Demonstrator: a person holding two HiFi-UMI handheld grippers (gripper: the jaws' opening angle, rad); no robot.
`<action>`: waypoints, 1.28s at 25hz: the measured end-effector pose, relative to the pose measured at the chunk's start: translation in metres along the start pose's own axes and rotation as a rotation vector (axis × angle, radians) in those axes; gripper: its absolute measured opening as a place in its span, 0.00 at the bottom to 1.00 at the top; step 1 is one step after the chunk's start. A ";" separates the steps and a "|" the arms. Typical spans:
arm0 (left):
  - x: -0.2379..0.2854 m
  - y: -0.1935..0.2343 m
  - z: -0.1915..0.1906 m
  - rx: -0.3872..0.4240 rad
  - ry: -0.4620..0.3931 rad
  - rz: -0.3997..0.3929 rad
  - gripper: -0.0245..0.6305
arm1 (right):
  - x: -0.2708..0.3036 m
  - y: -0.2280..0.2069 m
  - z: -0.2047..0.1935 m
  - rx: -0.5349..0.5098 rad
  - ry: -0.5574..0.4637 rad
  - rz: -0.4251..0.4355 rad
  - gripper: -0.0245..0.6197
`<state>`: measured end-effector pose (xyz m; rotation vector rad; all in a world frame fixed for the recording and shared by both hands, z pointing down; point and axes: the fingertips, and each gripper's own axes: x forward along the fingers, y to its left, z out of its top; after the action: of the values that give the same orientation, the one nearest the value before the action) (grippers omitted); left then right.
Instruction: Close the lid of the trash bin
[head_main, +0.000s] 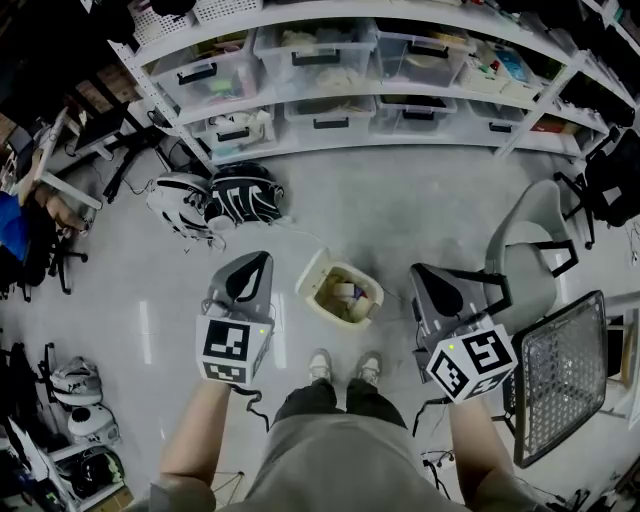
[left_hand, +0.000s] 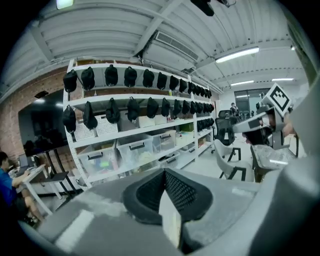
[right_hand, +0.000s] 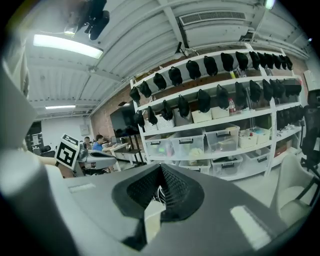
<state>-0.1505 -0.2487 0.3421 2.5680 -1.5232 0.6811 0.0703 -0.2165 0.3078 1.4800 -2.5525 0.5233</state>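
Note:
A small cream trash bin (head_main: 342, 292) stands on the floor just in front of my shoes, its lid (head_main: 311, 272) tipped up at the left side and rubbish showing inside. My left gripper (head_main: 255, 265) hovers left of the bin and my right gripper (head_main: 420, 275) right of it, both above it and apart from it. Both have their jaws shut with nothing held. In the left gripper view the left gripper (left_hand: 165, 200) points level at the shelves; the right gripper (right_hand: 159, 195) does the same in its own view. Neither gripper view shows the bin.
White shelving (head_main: 330, 80) with clear storage boxes runs across the far side. Two bags (head_main: 235, 195) lie on the floor beyond the left gripper. A grey chair (head_main: 530, 250) and a wire mesh basket (head_main: 565, 375) stand at the right. Desks and a seated person (head_main: 15, 225) are at far left.

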 end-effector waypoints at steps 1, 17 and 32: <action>0.013 0.001 -0.013 0.000 0.025 -0.008 0.04 | 0.009 -0.006 -0.011 0.008 0.019 -0.002 0.04; 0.173 -0.032 -0.263 -0.159 0.447 -0.165 0.04 | 0.113 -0.063 -0.242 0.117 0.313 -0.029 0.04; 0.207 -0.123 -0.377 -0.167 0.635 -0.379 0.04 | 0.112 -0.089 -0.342 0.217 0.424 -0.096 0.04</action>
<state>-0.0876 -0.2473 0.7847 2.1184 -0.8290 1.1102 0.0738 -0.2223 0.6789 1.3660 -2.1396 1.0049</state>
